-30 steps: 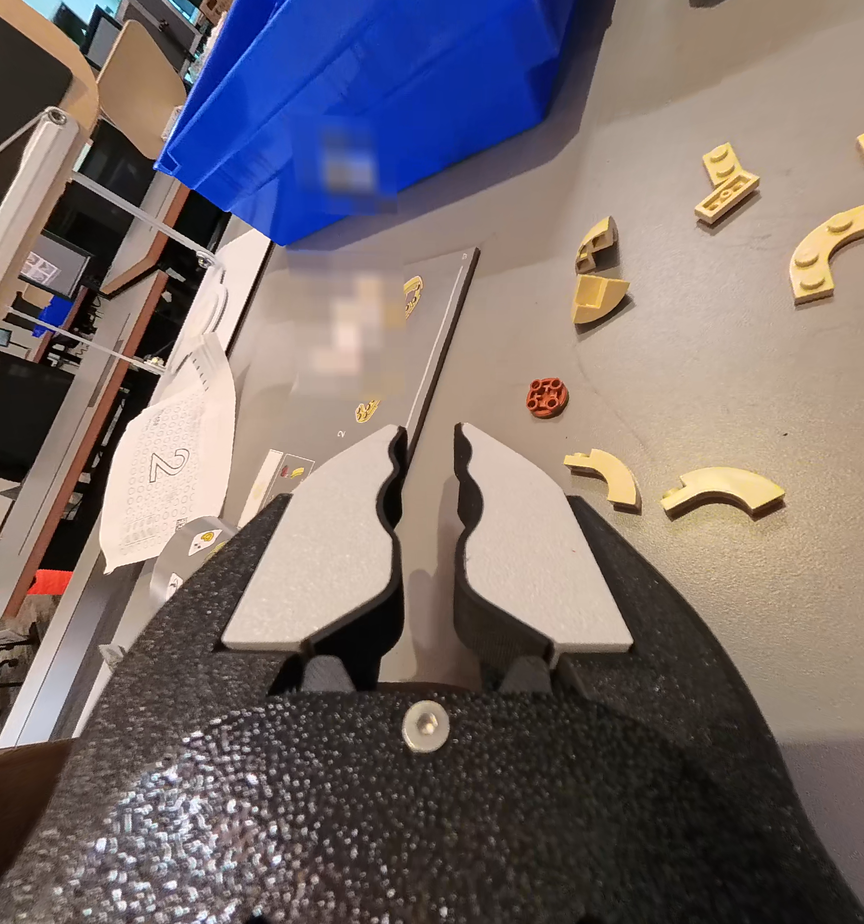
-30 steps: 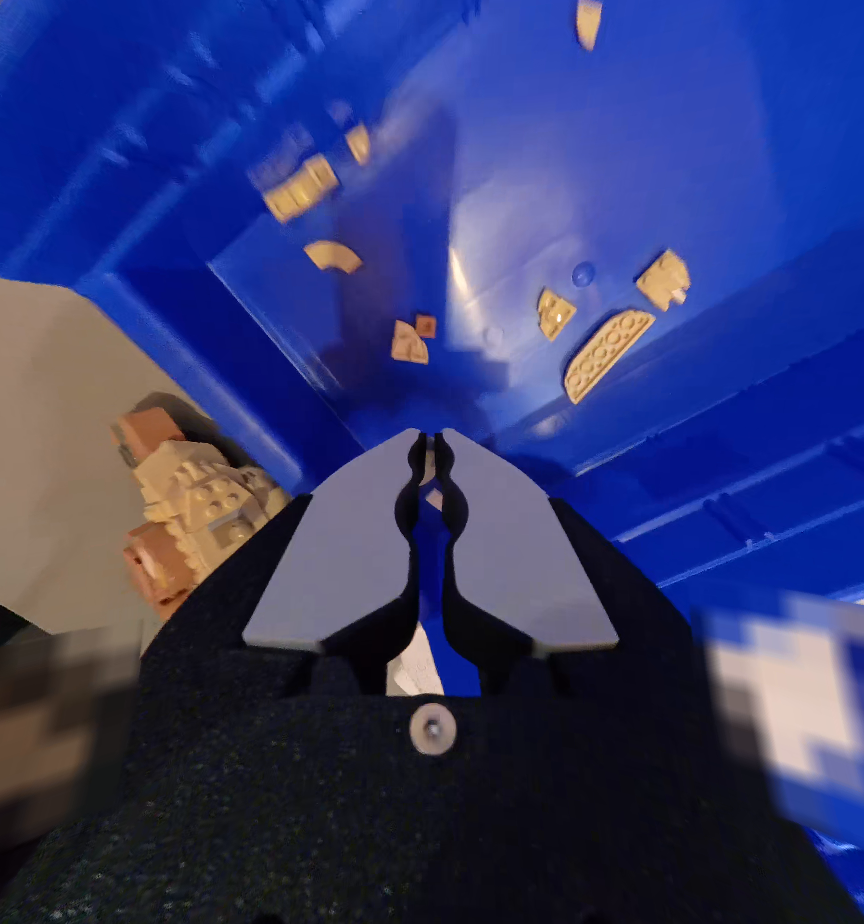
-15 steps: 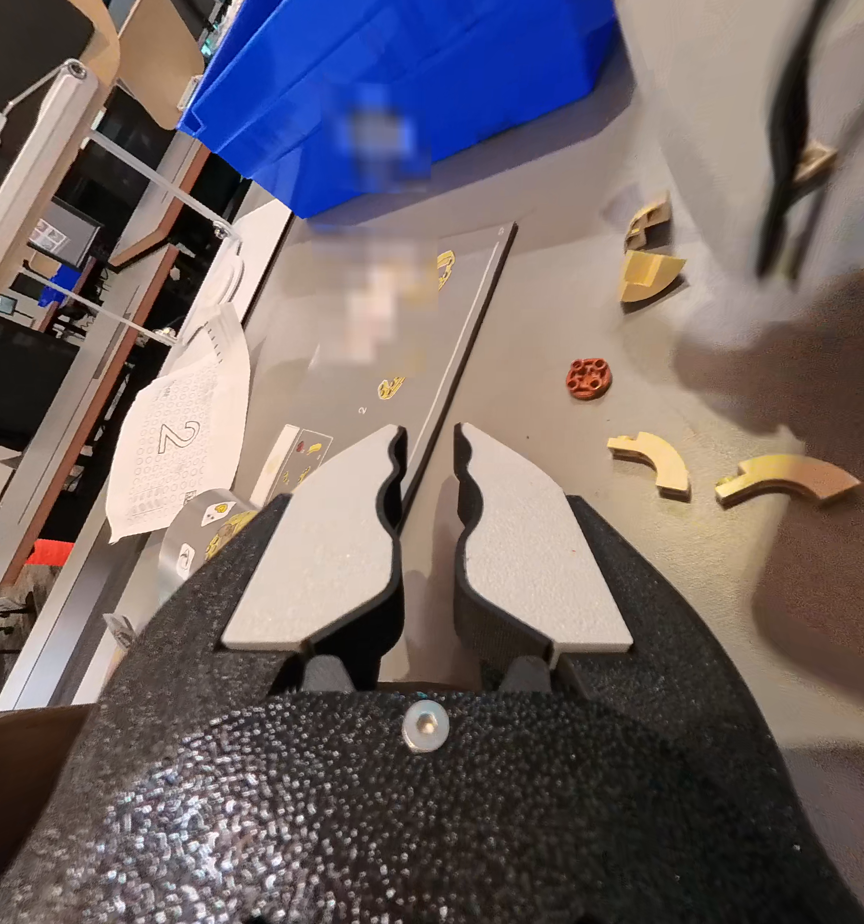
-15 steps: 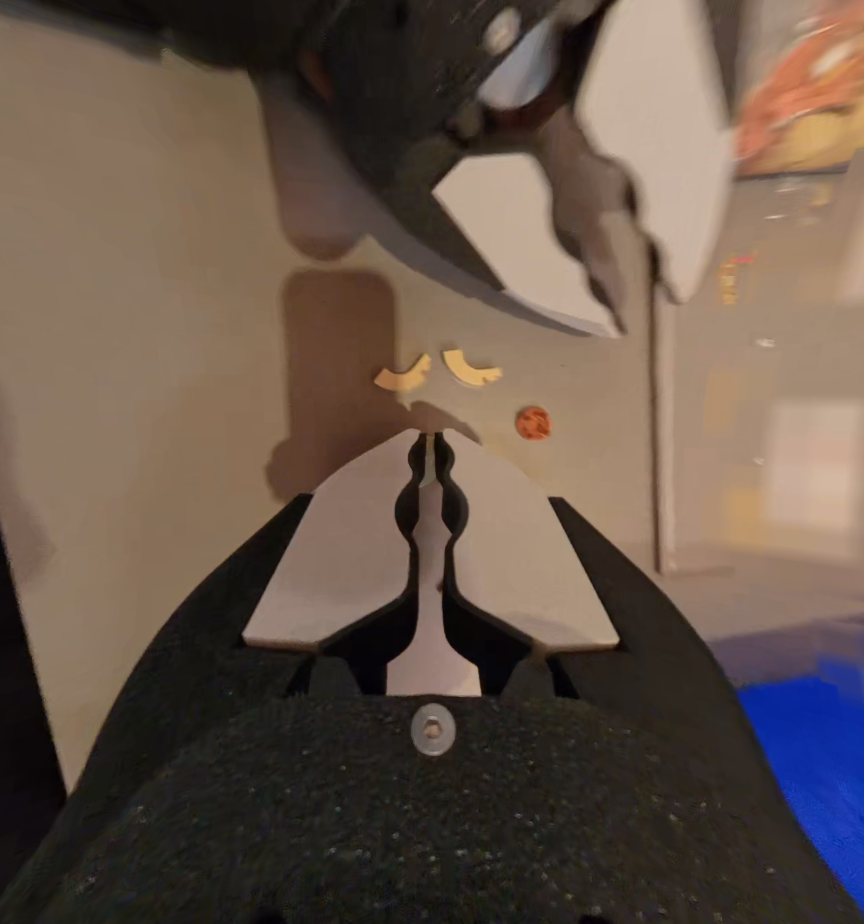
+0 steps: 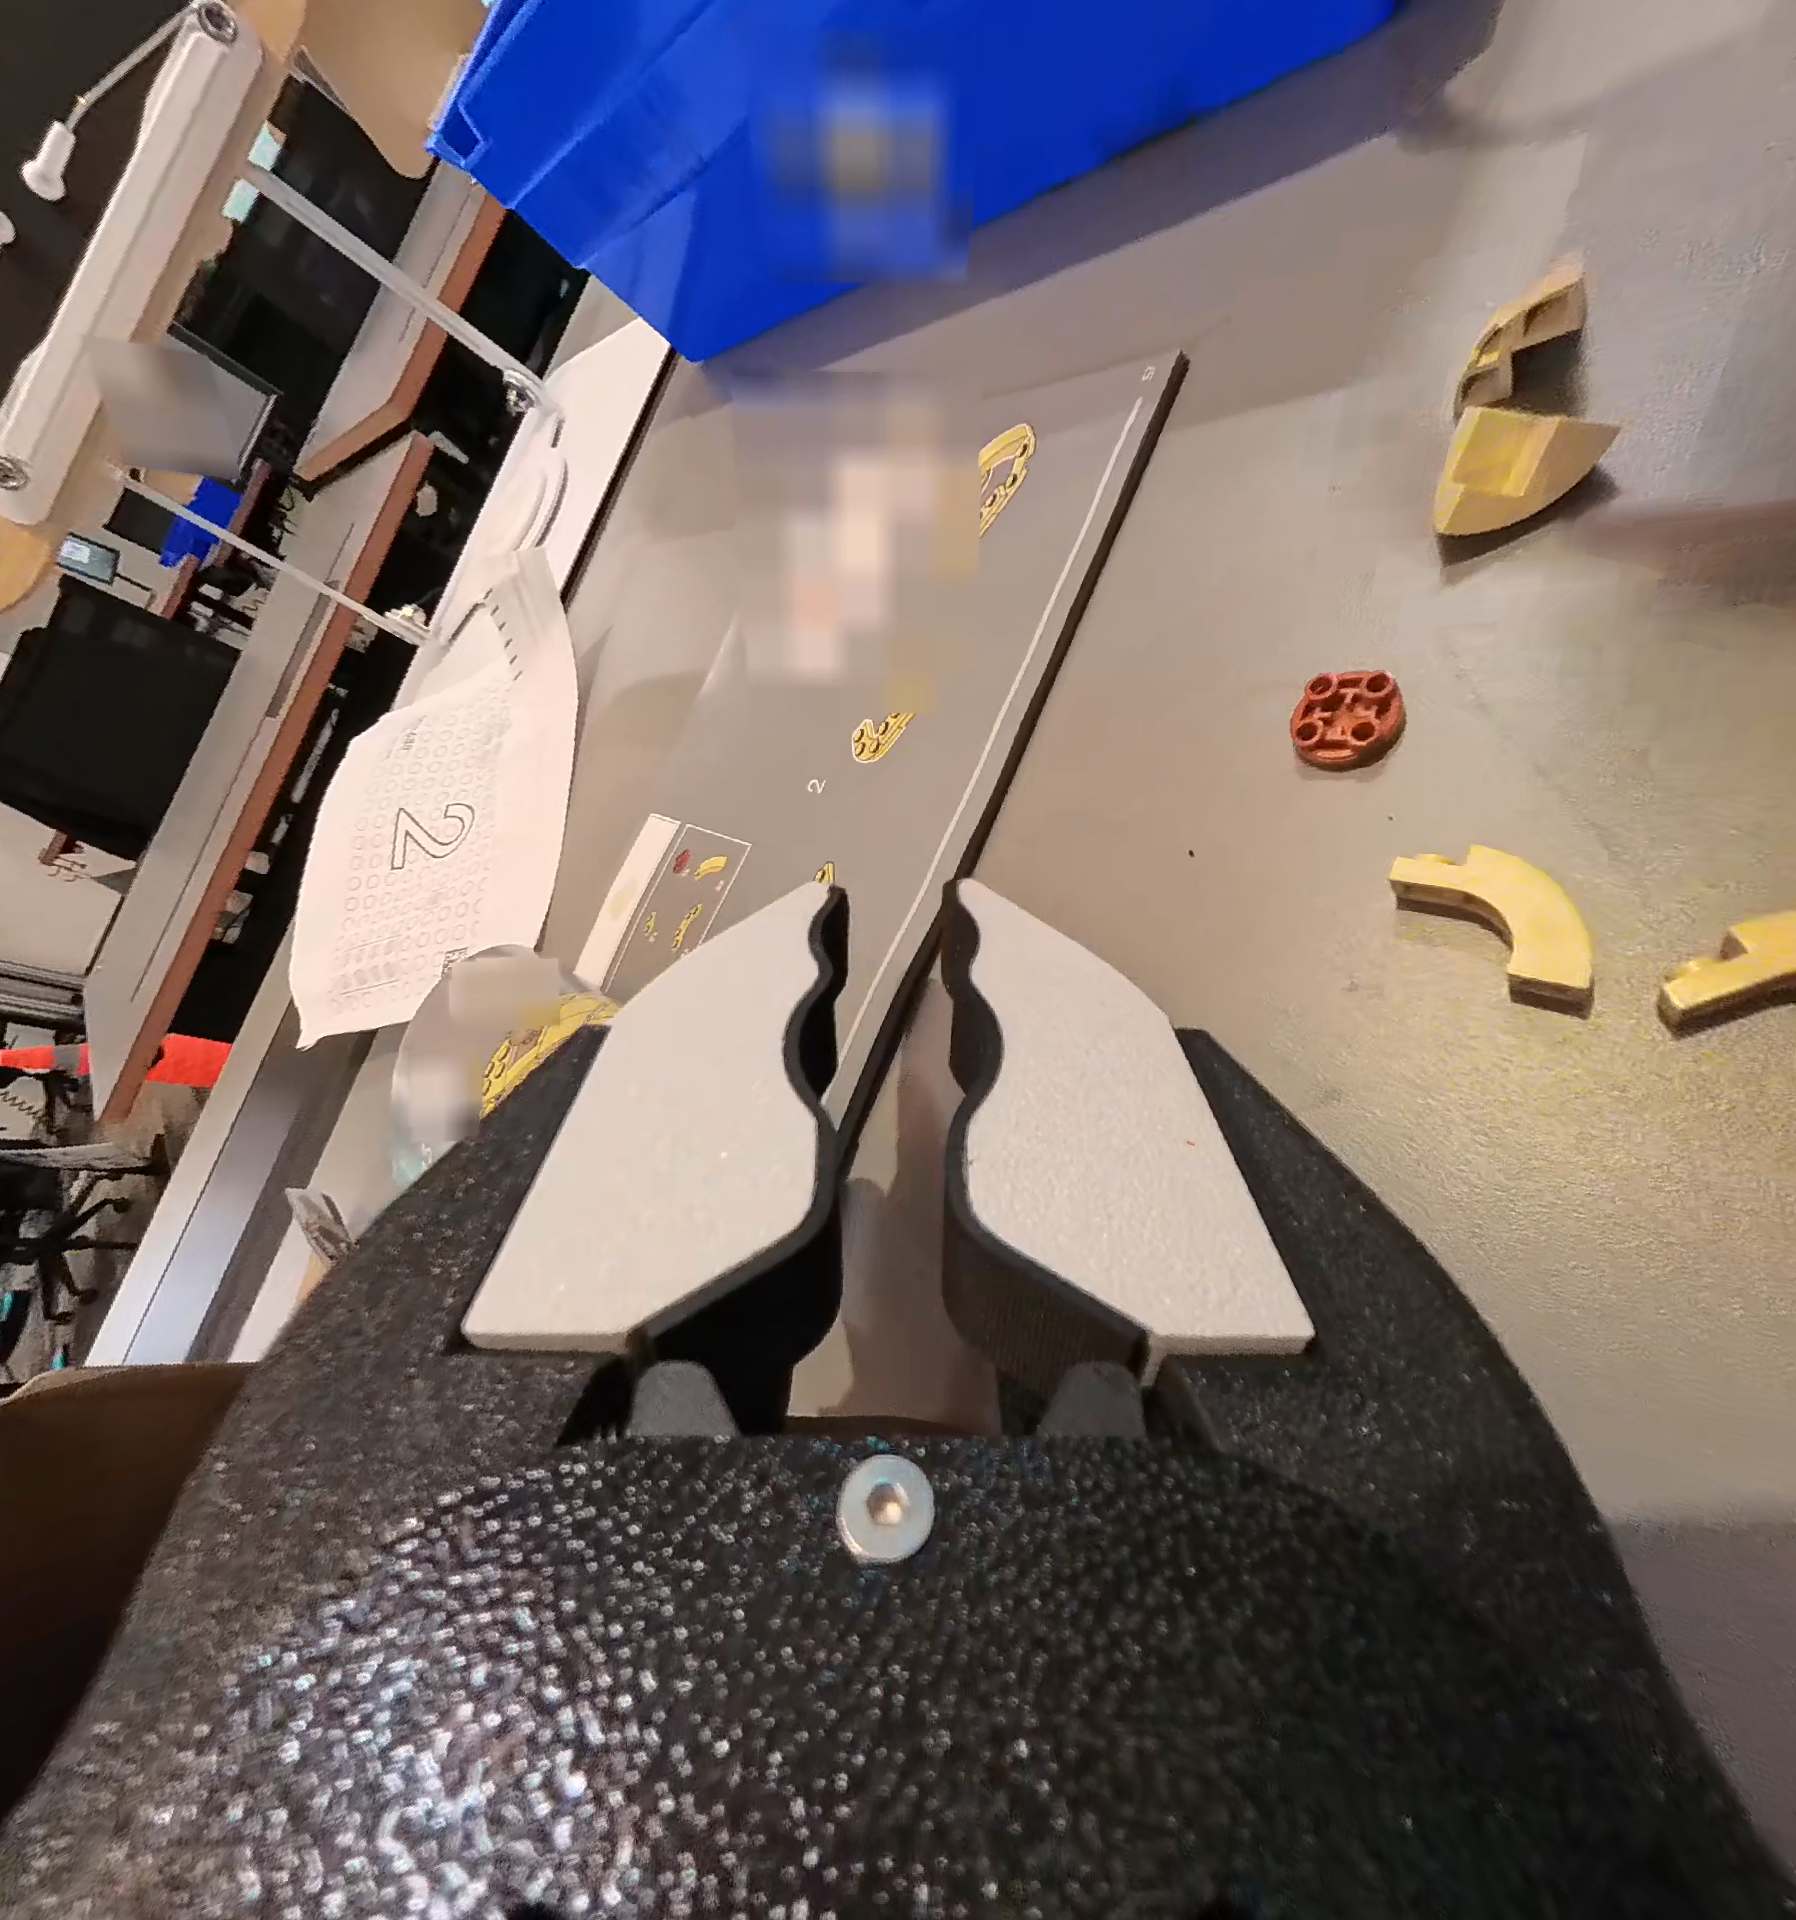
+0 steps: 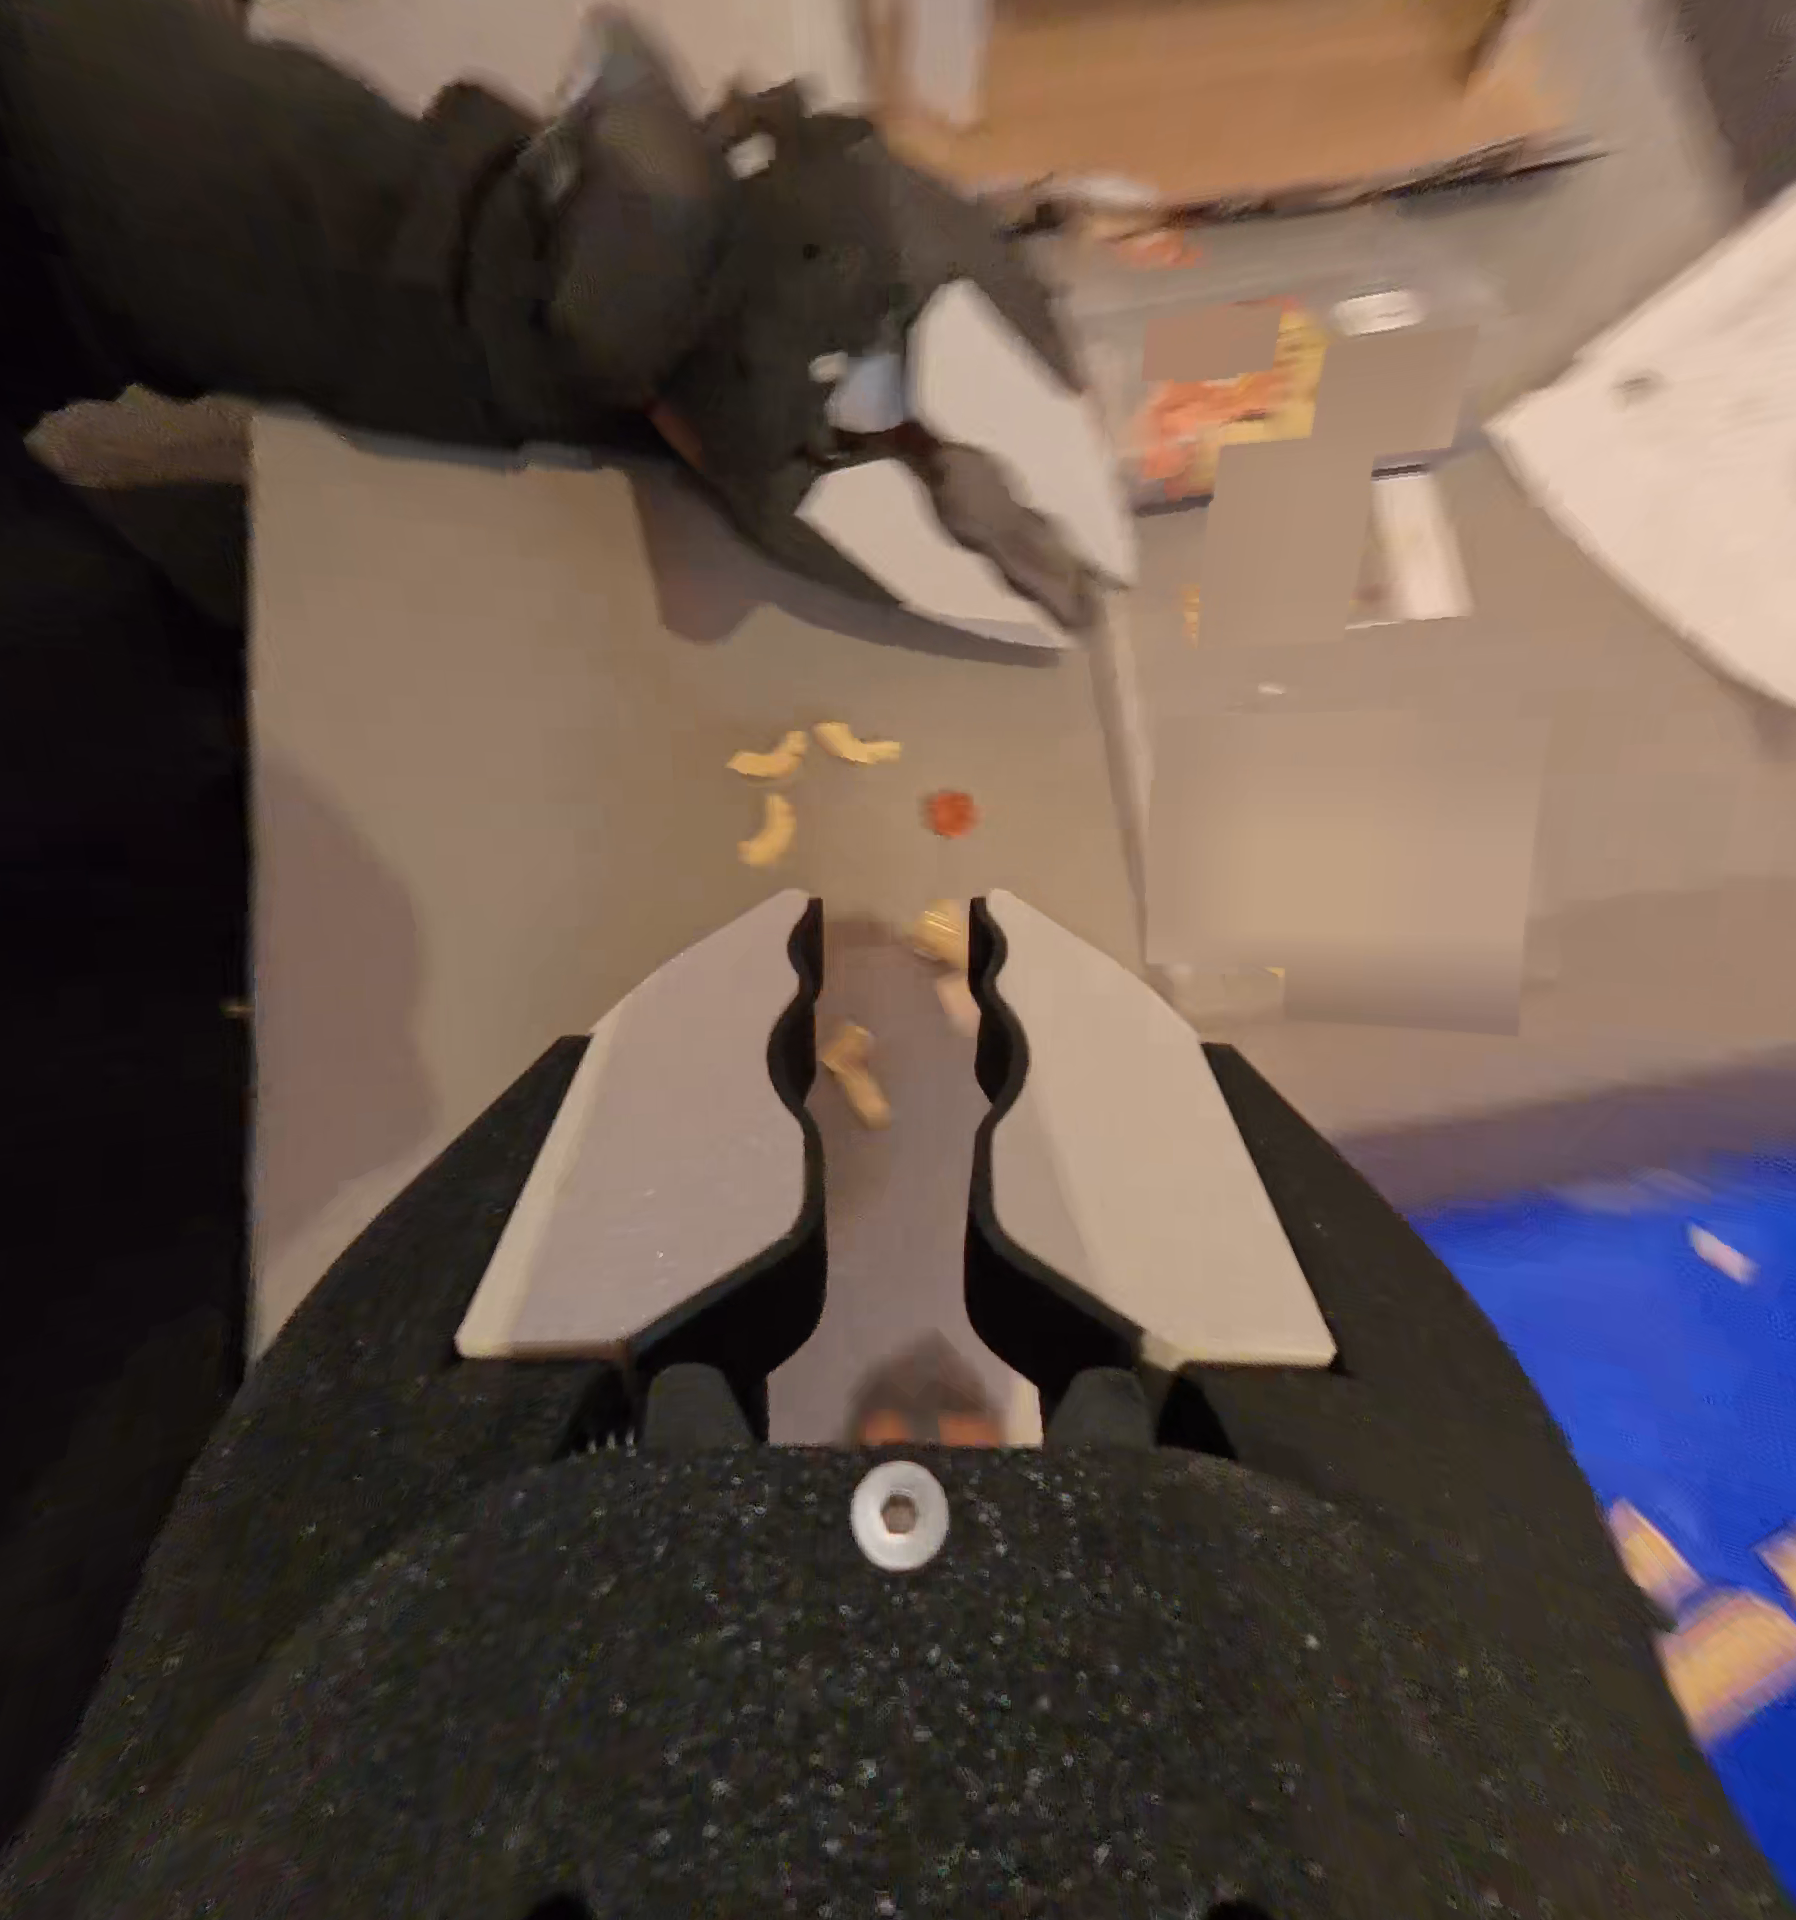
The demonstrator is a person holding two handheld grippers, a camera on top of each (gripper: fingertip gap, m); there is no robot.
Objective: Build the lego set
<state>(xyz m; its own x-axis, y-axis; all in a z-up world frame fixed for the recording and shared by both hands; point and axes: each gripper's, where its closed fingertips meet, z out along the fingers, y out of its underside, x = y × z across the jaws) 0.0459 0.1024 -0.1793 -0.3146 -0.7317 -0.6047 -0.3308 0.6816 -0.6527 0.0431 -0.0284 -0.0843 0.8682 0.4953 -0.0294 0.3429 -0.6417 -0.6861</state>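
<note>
My left gripper (image 5: 894, 899) hovers over the right edge of the grey instruction booklet (image 5: 873, 644), jaws a little apart with nothing between them. It also shows in the right wrist view (image 6: 1091, 592), blurred, held by a black-gloved hand. My right gripper (image 6: 894, 914) is open above the grey table. Small tan pieces (image 6: 941, 930) (image 6: 854, 1070) show between its fingers, and neither pad presses on them. On the table lie two curved tan pieces (image 5: 1496, 935) (image 5: 1767, 961), a red round piece (image 5: 1346, 717) and tan wedges (image 5: 1507, 473).
A blue bin (image 5: 769, 135) stands at the far end of the table and holds loose tan pieces (image 6: 1725, 1662). A white numbered paper bag (image 5: 437, 831) lies left of the booklet. A cardboard box (image 5: 42, 1507) sits at the near left. Some 15 centimeters of space lies between my two pairs of fingers.
My right gripper swung out of the blue bin to over the table, shut on a small tan piece. Its jaws have now opened and the piece is no longer pinched. The left gripper only drifted slightly.
</note>
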